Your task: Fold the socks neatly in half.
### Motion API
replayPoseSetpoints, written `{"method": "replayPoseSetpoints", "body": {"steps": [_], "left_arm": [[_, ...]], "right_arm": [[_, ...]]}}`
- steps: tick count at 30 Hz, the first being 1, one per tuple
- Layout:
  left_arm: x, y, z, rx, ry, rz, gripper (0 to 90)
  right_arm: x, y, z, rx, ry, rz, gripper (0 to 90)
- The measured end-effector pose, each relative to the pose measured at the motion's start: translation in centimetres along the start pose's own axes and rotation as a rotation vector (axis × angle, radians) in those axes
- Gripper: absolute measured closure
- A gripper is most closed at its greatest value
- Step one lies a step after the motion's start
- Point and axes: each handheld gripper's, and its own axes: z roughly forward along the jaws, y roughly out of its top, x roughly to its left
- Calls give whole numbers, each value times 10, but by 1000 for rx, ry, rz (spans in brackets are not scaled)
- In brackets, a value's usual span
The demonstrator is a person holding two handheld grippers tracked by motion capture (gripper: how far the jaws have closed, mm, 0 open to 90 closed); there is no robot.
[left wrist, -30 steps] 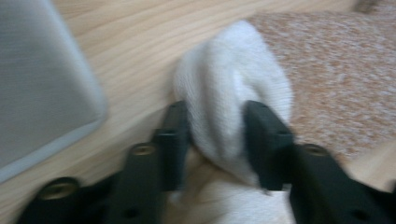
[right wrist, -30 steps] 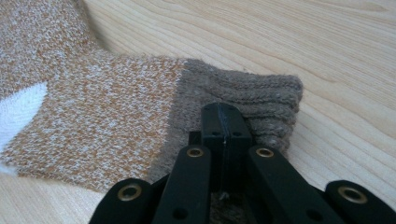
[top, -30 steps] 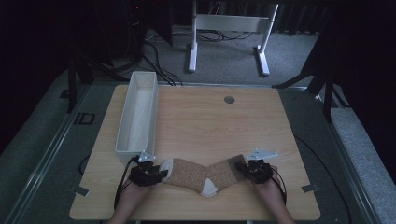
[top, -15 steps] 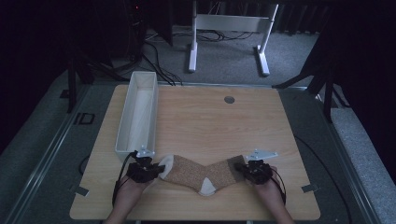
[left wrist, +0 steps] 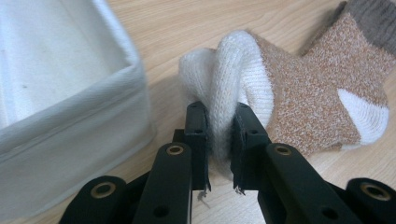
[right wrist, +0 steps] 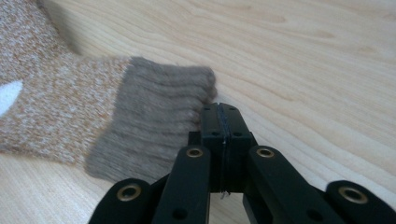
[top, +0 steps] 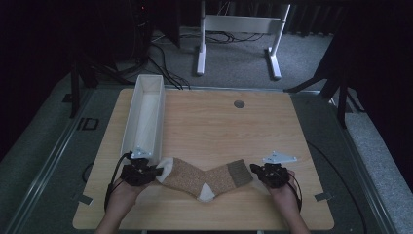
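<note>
A brown speckled sock point(top: 202, 178) with a white toe, white heel patch and darker ribbed cuff lies bent near the table's front edge. My left gripper point(top: 158, 171) is shut on the white toe point(left wrist: 219, 88); its jaws have just been closing, and the bunched cloth is pinched between the pads and raised off the wood. My right gripper point(top: 254, 169) rests at the cuff end. In the right gripper view its jaws point(right wrist: 219, 112) are pressed together, and the cuff point(right wrist: 154, 107) touches their tips on the left. No cloth is visible between them.
A long white fabric bin point(top: 130, 122) stands along the left side of the wooden table point(top: 219, 126), its near corner point(left wrist: 70, 116) right beside my left gripper. A round grommet point(top: 238, 104) sits at the back. A white frame point(top: 238, 24) stands on the floor beyond.
My left gripper has closed on the sock's toe and lifted it slightly, drawing it a little left. The right gripper has stayed in place at the cuff.
</note>
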Motion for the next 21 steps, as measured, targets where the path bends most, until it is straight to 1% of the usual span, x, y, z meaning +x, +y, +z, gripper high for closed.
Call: {"method": "replayPoseSetpoints", "body": {"steps": [2, 3, 4, 5, 7, 9, 10, 11, 15, 16, 21], "left_arm": [[3, 1, -3, -7, -3, -12, 796], [3, 1, -3, -7, -3, -12, 796], [4, 2, -6, -18, -10, -19, 796], [4, 3, -7, -23, -6, -16, 796], [3, 5, -11, -35, -8, -20, 796], [3, 7, -13, -38, -9, -18, 796], [2, 9, -16, -49, -18, -18, 796], [1, 10, -18, -50, -16, -14, 796], [-2, 14, -21, -59, -33, -10, 796], [-5, 16, -22, -67, -36, -8, 796], [-16, 24, -20, -72, -58, 17, 796]], "right_arm": [[1, -2, 6, 30, 3, -8, 898], [1, -2, 6, 30, 3, -8, 898], [4, -5, 12, 53, 26, -2, 898], [7, -6, 15, 59, 26, -8, 898], [10, -7, 19, 64, 46, -1, 899], [13, -6, 20, 64, 59, -4, 899], [14, -5, 21, 66, 61, -6, 898], [15, -4, 21, 65, 68, -8, 898], [20, -2, 25, 69, 87, -12, 899], [21, -2, 26, 73, 85, -16, 899], [24, 0, 29, 75, 92, -23, 899]]}}
